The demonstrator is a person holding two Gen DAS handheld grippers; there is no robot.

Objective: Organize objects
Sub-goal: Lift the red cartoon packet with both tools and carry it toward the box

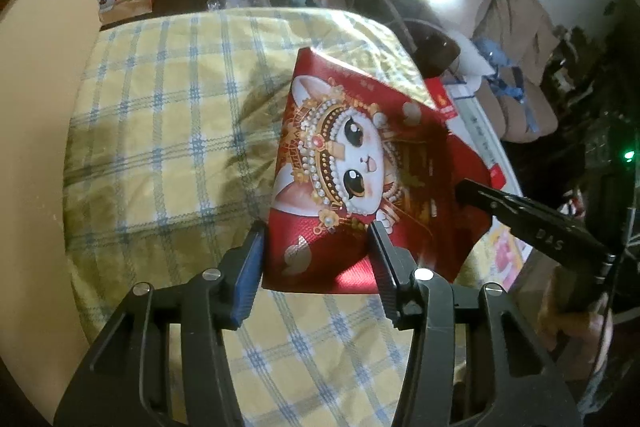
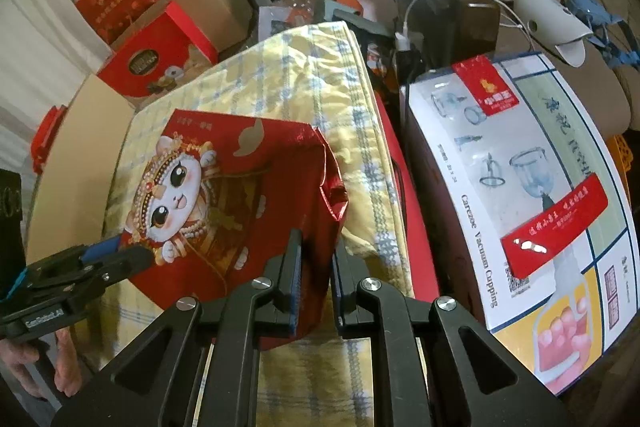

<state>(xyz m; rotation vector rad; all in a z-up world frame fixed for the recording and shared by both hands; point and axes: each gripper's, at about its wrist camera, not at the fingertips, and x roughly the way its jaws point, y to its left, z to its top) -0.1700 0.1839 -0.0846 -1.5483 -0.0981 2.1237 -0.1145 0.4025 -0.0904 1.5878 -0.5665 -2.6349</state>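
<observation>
A: Right claw [image 2: 316, 259] pinches red bag [image 2: 240, 195] near edge; left claw [image 1: 318, 247] half-spread, straddling its corner

B: Bag lies on checked cloth [image 1: 160, 131]; cupping box [image 2: 520, 187] crowds right, cloth bare leftward

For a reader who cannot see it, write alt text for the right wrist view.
The right gripper is shut on the edge of a glossy red paper bag printed with a cartoon cat, lying on a yellow checked cloth. The left gripper reaches its other edge.
</observation>
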